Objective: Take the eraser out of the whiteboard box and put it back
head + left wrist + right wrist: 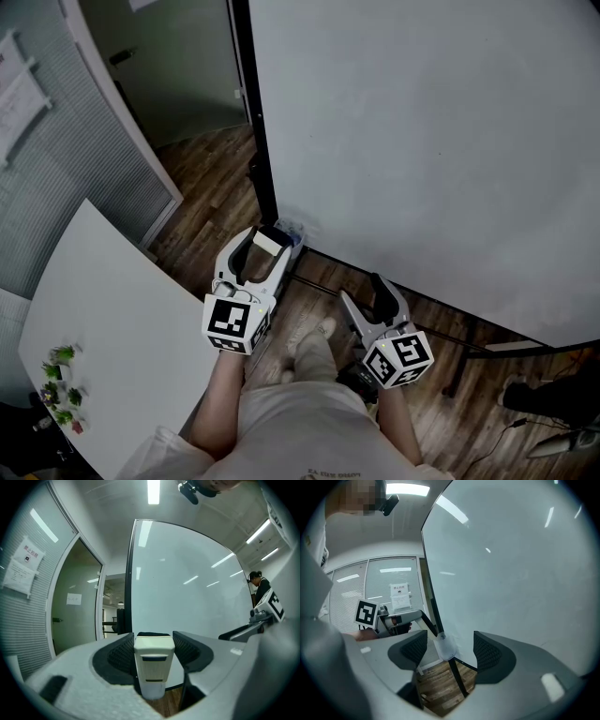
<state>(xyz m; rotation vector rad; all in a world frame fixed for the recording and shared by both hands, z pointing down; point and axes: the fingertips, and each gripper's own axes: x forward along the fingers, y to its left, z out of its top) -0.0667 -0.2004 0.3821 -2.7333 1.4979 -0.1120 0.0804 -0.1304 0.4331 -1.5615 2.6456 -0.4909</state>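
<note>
A cream eraser (267, 242) with a dark felt edge sits upright between the pads of my left gripper (259, 251), which is shut on it. In the left gripper view the eraser (153, 665) fills the gap between the jaws, with the whiteboard (187, 597) behind it. The clear whiteboard box (289, 231) hangs at the board's lower left corner, just beyond the eraser. My right gripper (367, 298) is lower and to the right, open and empty. The right gripper view frames the box (445, 648) far off between its jaws.
The whiteboard (422, 141) stands on a dark frame with legs (469, 352) over a wood floor. A white table (103, 328) with small plants (61, 384) is at the left. A glass partition and doorway lie behind. Another person (259, 585) stands far right.
</note>
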